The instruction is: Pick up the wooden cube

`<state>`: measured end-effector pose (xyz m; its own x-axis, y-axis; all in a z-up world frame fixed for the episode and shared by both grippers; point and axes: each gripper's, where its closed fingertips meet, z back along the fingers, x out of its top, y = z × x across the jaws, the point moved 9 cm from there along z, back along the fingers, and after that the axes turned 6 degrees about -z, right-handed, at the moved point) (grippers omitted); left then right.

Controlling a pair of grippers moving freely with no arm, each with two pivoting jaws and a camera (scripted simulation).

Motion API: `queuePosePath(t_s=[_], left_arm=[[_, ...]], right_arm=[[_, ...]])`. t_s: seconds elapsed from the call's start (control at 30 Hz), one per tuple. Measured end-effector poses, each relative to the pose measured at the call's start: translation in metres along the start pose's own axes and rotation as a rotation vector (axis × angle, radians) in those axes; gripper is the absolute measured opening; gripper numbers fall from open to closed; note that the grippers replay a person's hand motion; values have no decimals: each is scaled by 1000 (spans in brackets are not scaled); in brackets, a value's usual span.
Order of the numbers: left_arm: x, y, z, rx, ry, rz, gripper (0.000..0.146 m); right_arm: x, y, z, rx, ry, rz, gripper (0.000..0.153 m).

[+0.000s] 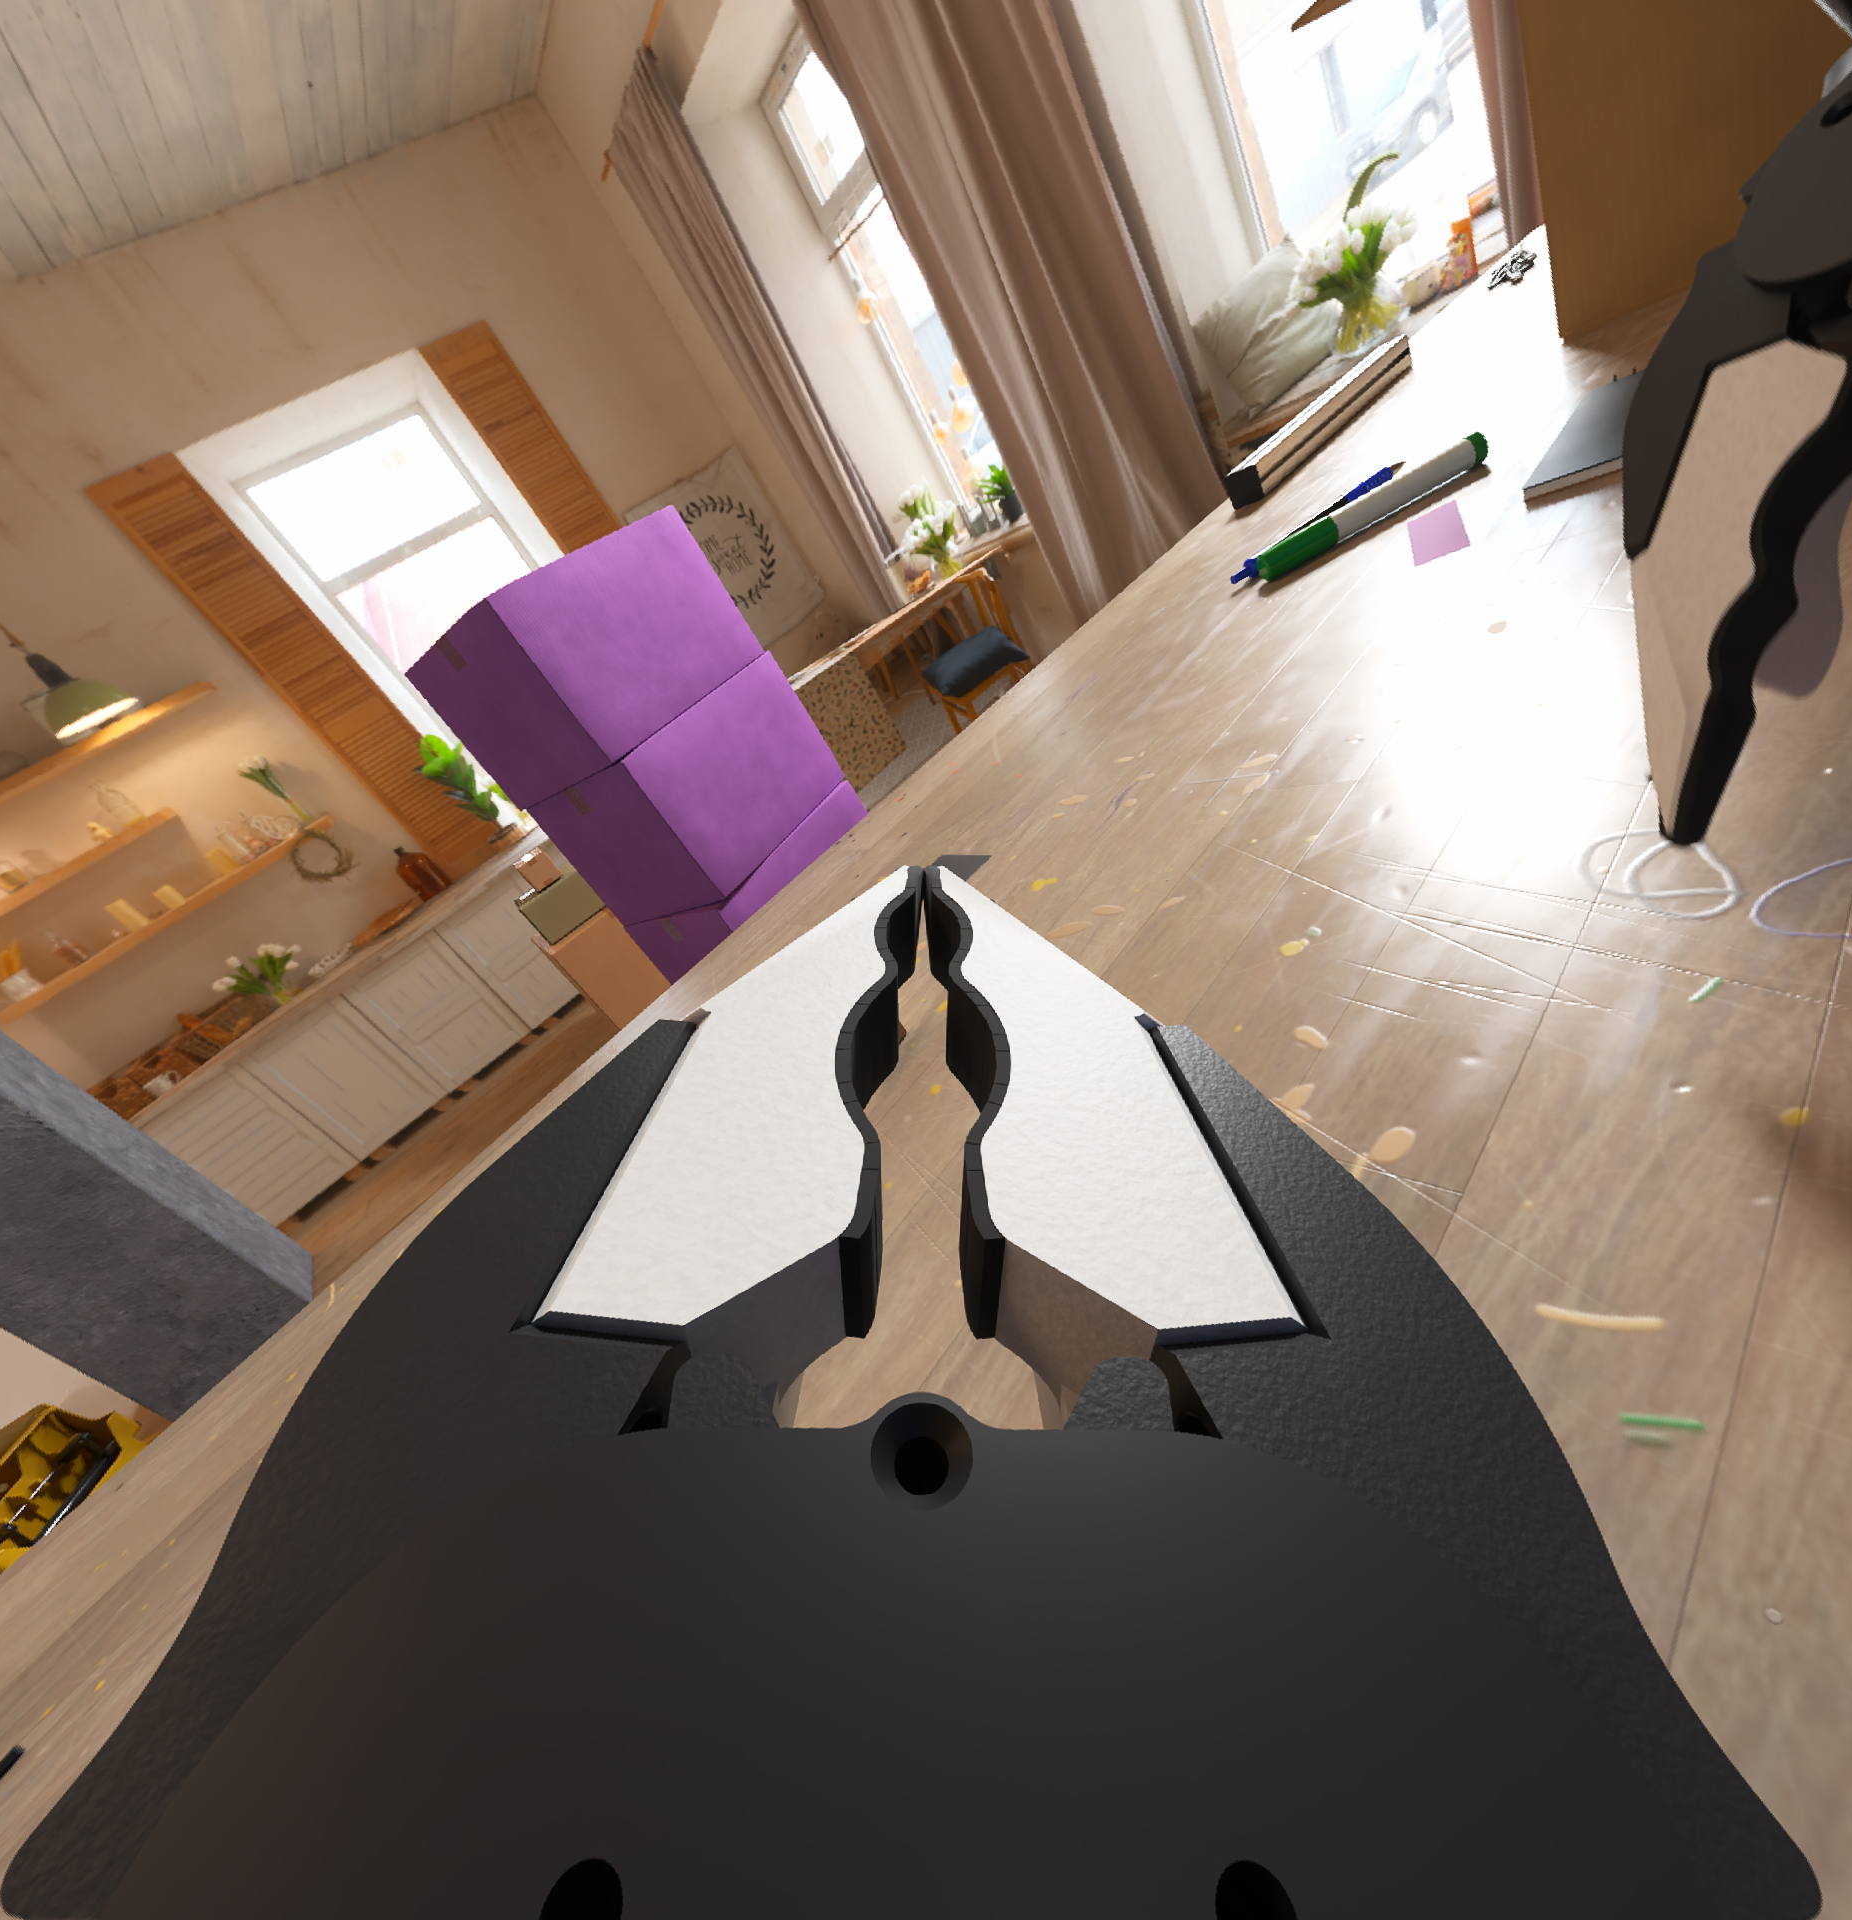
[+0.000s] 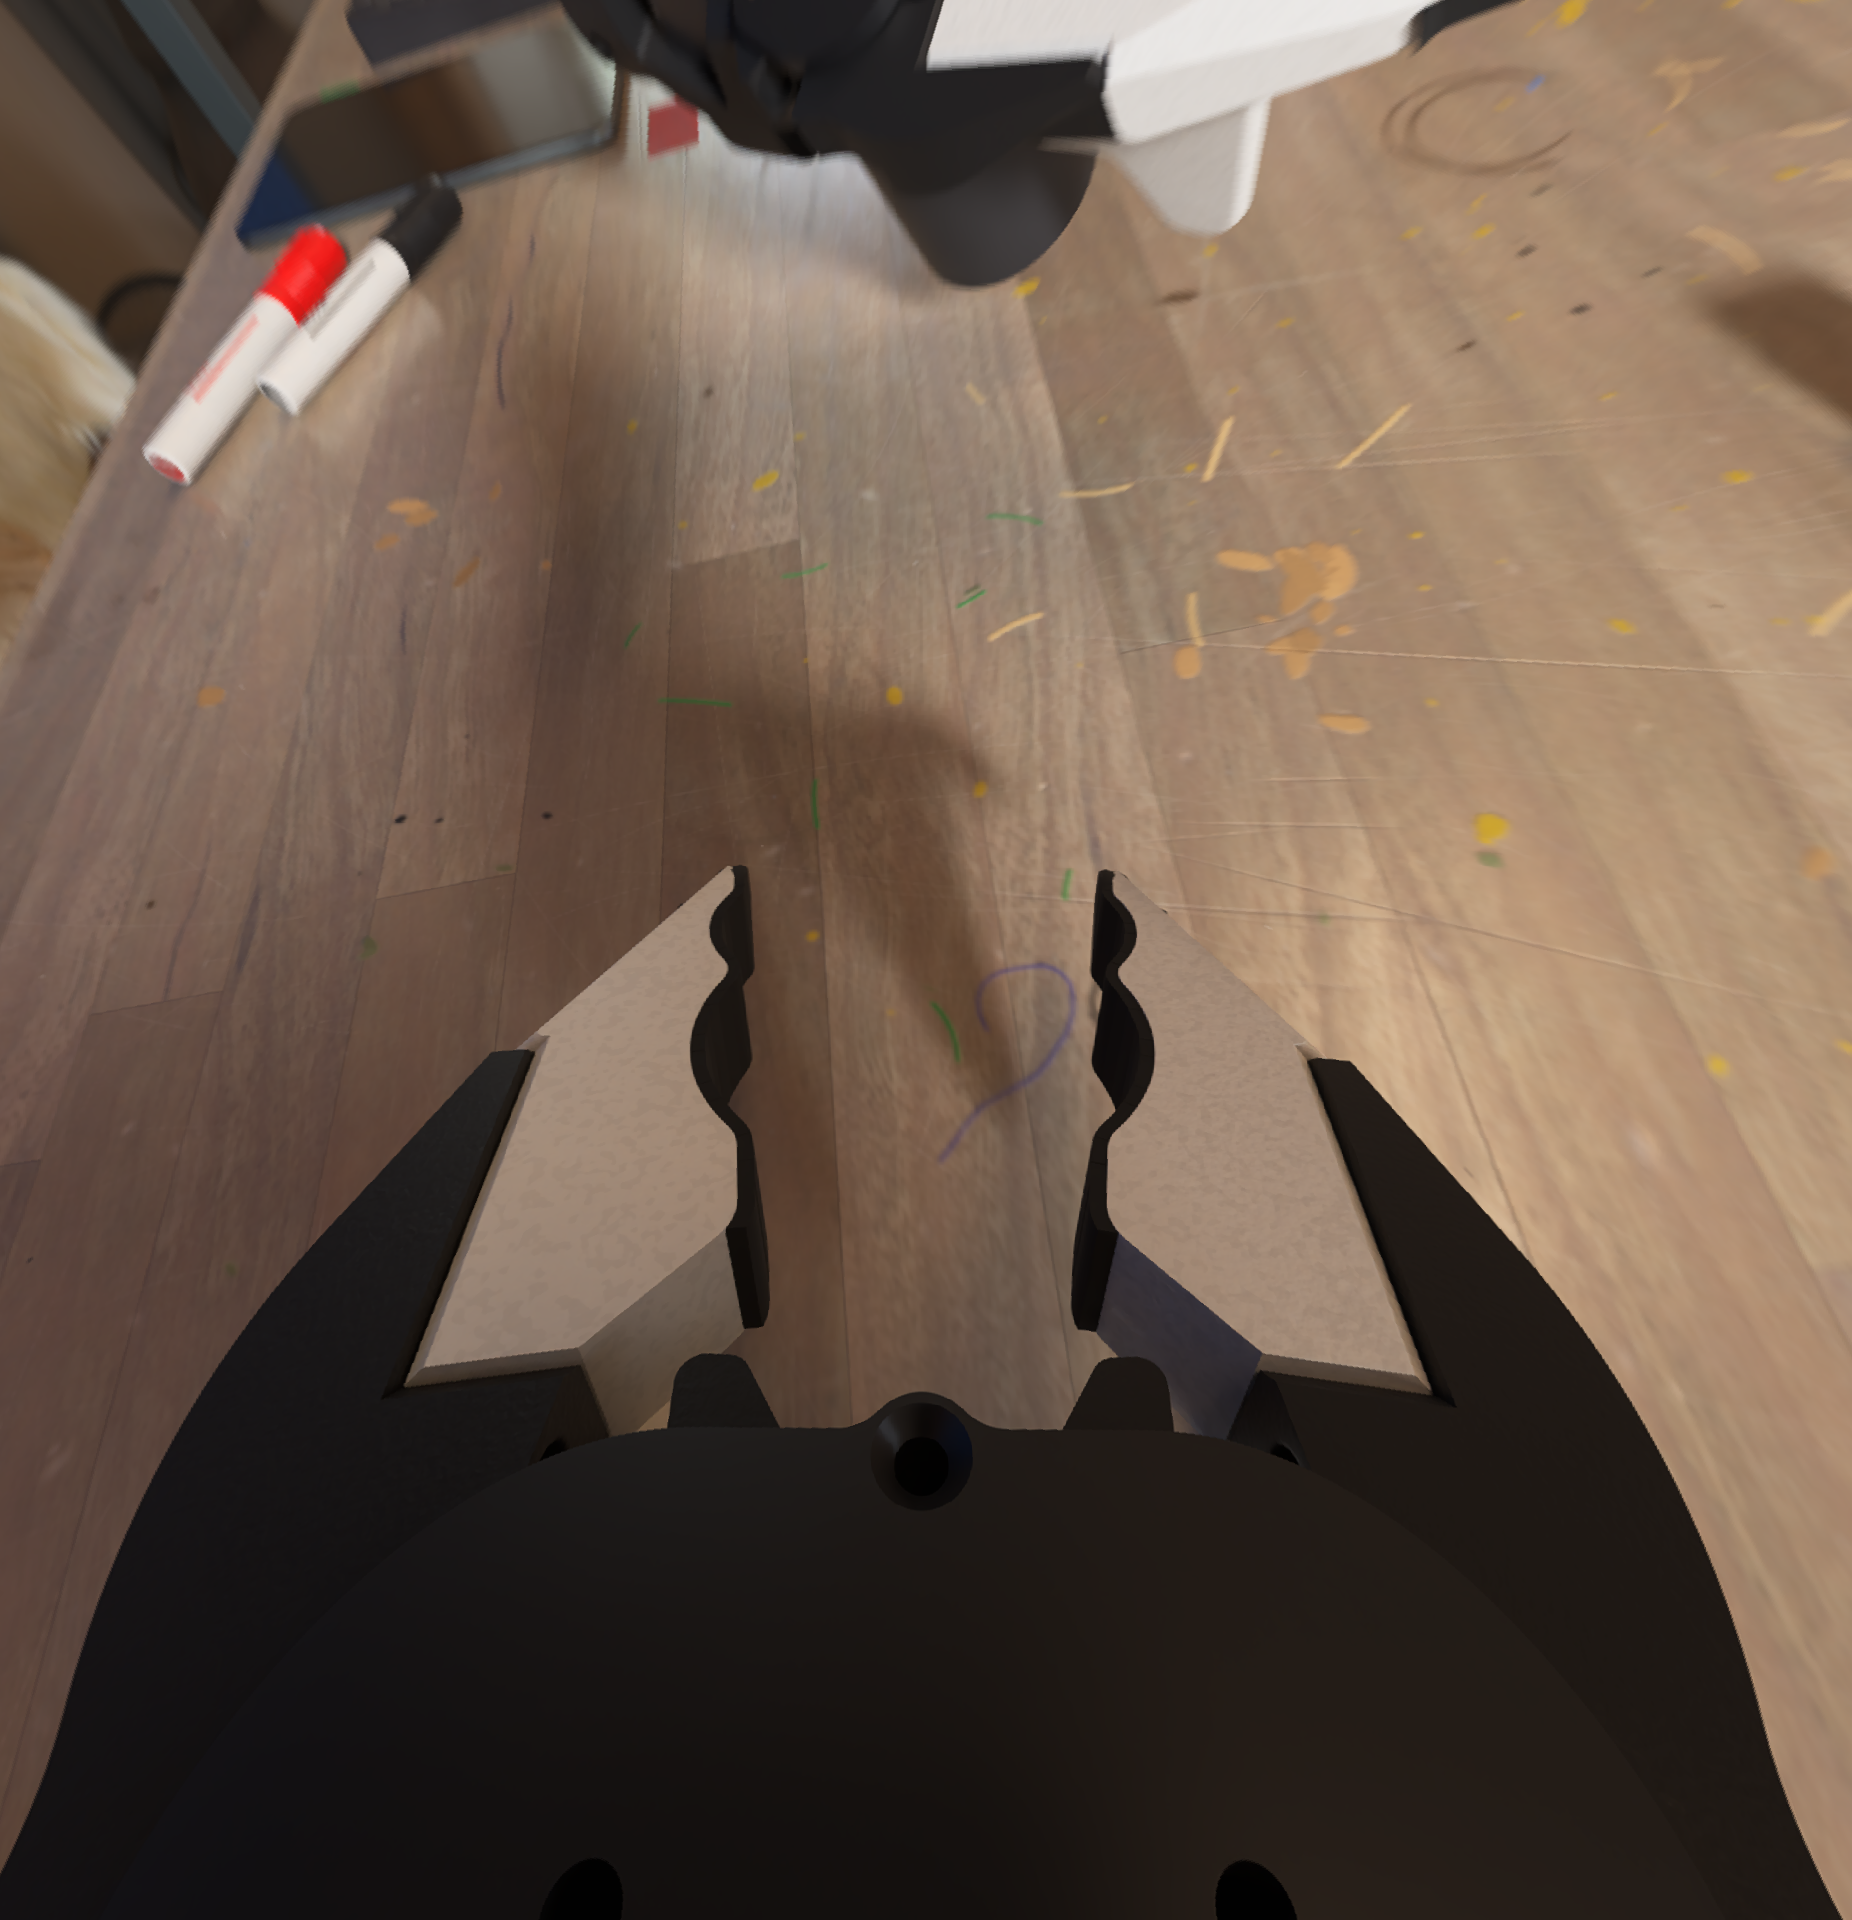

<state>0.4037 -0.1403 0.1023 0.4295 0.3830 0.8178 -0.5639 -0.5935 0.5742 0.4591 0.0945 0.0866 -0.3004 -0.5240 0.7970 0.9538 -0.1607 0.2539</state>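
**No cube in sight from either claw**

I cannot find the wooden cube in either wrist view, so I cannot tell where it lies. My left claw (image 1: 920,883) is closed, tips meeting with nothing between them, above the bench (image 1: 1317,1039). My right claw (image 2: 920,883) is spread open and empty over paint-flecked planks of the bench (image 2: 589,623).

Only the left view shows my right claw (image 1: 1680,831) hanging tip-down at the far right, touching or just above the bench, plus one green-capped marker (image 1: 1369,504) beside one blue pen (image 1: 1317,520), one small lilac note (image 1: 1439,532), and a stack of purple boxes (image 1: 641,727) beyond the bench edge.

Only the right view shows two markers lying side by side, one red-capped (image 2: 247,348), one black-capped (image 2: 361,296), near a dark tray (image 2: 434,114), and my left claw (image 2: 1421,26) overhead.
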Motion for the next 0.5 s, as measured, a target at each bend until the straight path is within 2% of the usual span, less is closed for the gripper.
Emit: queuePosePath(t_s=[0.13, 0.5], left_arm=[[0, 0, 0, 0, -1, 3, 0], [0, 0, -2, -2, -1, 2, 0]], right_arm=[[4, 3, -21, 9, 67, -6, 71], [12, -2, -29, -28, 57, -63, 70]])
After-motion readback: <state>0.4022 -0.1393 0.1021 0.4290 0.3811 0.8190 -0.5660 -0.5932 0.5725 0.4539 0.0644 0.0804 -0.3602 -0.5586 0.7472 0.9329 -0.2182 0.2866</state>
